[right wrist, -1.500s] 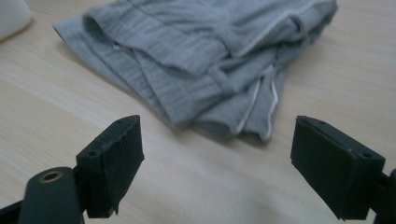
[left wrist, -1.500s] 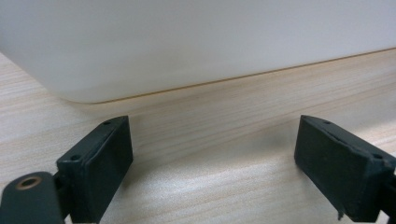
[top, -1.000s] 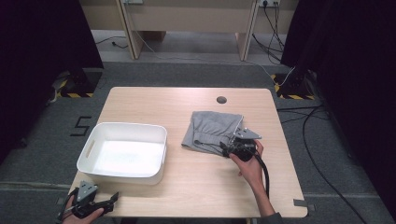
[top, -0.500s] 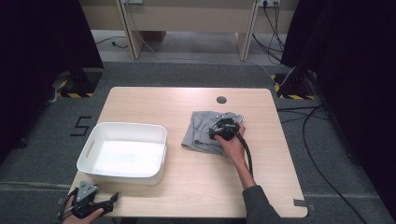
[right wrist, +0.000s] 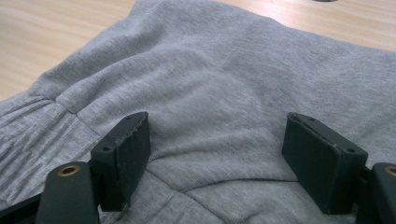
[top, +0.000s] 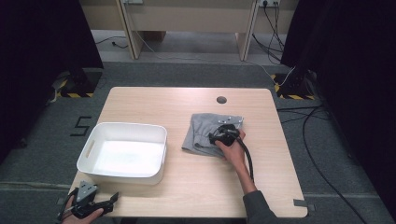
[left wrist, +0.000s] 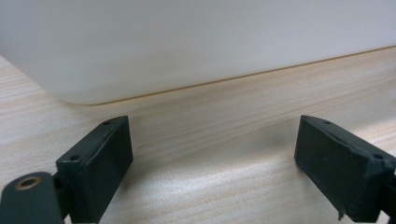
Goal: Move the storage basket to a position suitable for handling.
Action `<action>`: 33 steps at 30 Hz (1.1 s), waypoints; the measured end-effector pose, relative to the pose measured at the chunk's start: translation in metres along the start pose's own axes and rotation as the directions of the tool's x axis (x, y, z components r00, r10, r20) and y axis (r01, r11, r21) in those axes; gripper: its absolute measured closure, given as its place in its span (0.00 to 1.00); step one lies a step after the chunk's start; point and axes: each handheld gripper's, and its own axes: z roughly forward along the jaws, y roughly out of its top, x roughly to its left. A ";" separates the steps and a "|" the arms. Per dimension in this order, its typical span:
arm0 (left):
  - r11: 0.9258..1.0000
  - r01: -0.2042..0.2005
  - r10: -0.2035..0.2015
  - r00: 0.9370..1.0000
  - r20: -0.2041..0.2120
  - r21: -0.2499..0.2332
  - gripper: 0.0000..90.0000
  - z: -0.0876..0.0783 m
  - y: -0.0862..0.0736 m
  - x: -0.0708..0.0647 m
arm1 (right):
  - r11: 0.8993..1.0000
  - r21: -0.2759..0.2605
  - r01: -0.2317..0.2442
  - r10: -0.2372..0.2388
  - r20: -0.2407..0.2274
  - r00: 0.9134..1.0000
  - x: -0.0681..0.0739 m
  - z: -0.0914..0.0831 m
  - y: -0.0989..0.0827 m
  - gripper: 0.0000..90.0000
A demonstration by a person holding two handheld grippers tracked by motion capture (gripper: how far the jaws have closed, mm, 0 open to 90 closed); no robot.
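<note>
The light wooden table (top: 187, 107) carries a white rectangular plastic tub (top: 122, 149) on its left half, with nothing visible inside. Well apart, right of centre, lies the folded grey jersey garment (top: 203, 133), flat on the wood. The right gripper (top: 215, 138) rests over it with jaws spread wide, the cloth (right wrist: 224, 88) lying between the pads (right wrist: 135, 144) but not pinched. The left gripper (top: 109, 201) waits at the near edge beside the tub, jaws also wide and holding nothing. Judging by this, the grasp is not yet made, and moving the garment remains to be done.
</note>
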 end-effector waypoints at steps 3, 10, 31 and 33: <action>1.000 0.002 -0.002 1.000 0.000 0.000 0.12 0.000 0.000 0.000 | 1.000 -0.002 0.022 -0.022 -0.014 1.000 0.004 -0.011 -0.011 0.27; 1.000 0.002 -0.002 1.000 -0.001 0.000 0.12 0.000 0.000 0.000 | 0.999 0.012 0.048 -0.048 -0.034 0.998 0.012 -0.032 -0.027 0.27; 1.000 0.001 -0.001 1.000 0.000 0.001 0.11 0.000 0.000 0.000 | 0.997 -0.023 0.071 -0.072 -0.068 0.995 0.048 -0.103 -0.097 0.27; 1.000 0.001 -0.001 1.000 0.000 0.001 0.11 0.000 0.000 0.000 | 0.997 -0.032 0.074 -0.076 -0.072 0.994 0.052 -0.109 -0.104 0.27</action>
